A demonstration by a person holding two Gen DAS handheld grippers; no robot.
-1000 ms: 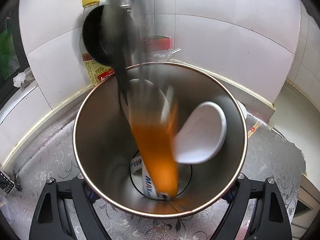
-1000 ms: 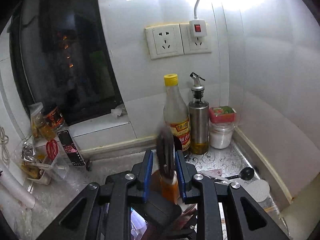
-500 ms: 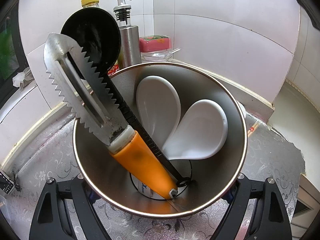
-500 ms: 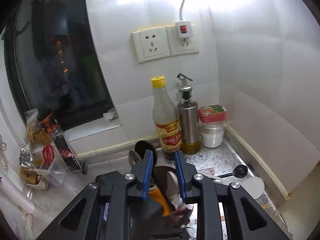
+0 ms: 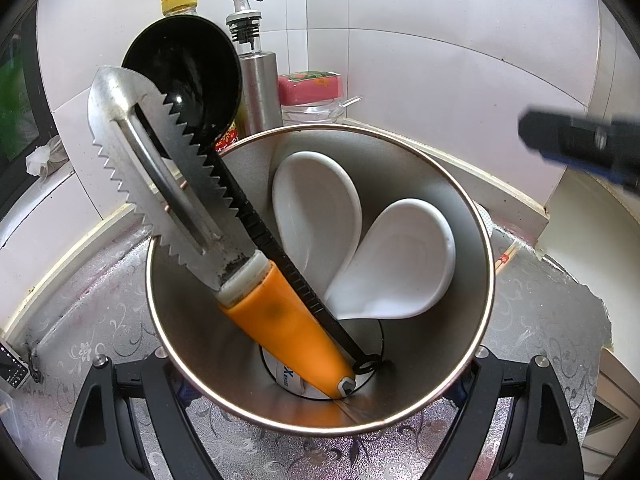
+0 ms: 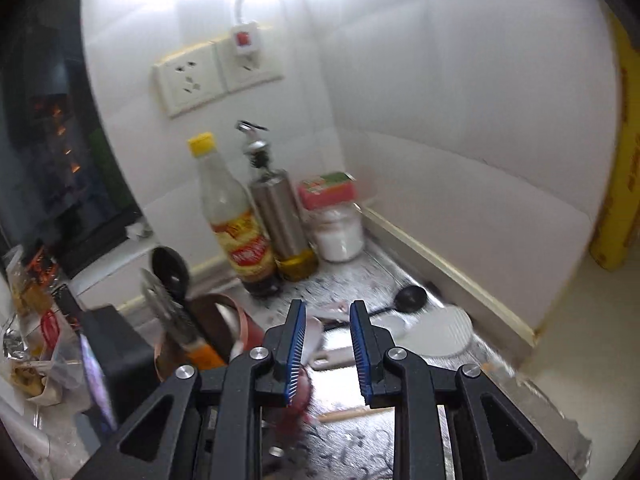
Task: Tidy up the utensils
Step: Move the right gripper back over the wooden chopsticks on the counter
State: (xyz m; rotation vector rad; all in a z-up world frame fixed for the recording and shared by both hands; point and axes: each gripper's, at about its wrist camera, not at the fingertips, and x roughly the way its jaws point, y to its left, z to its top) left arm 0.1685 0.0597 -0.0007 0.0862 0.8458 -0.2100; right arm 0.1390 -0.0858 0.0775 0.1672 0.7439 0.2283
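Observation:
My left gripper (image 5: 320, 360) is shut on a steel cup (image 5: 188, 320), one finger on each side of it. Inside the cup lean an orange-handled serrated scaler (image 5: 280, 316), a black ladle (image 5: 188, 68) and two white spoons (image 5: 316, 208) (image 5: 400, 256). My right gripper (image 6: 328, 312) is open and holds nothing; it hangs over the counter to the right of the cup (image 6: 216, 320). Beyond its fingers lie a small black spoon (image 6: 408, 296), a white utensil (image 6: 336, 354) and a white round piece (image 6: 444, 332). In the left wrist view the right gripper (image 5: 580, 144) is a blur at the right edge.
A yellow-capped bottle (image 6: 236, 224), a steel oil bottle (image 6: 280, 216) and a red-lidded jar (image 6: 336, 220) stand against the tiled back wall. A wooden stick (image 6: 352, 414) lies on the patterned counter. Bags and clutter (image 6: 36, 352) fill the left side by the window.
The scaler, a blur dropping into the cup a second ago, now rests still against its left wall. My right gripper has swung right and lower, from above the cup to over the counter.

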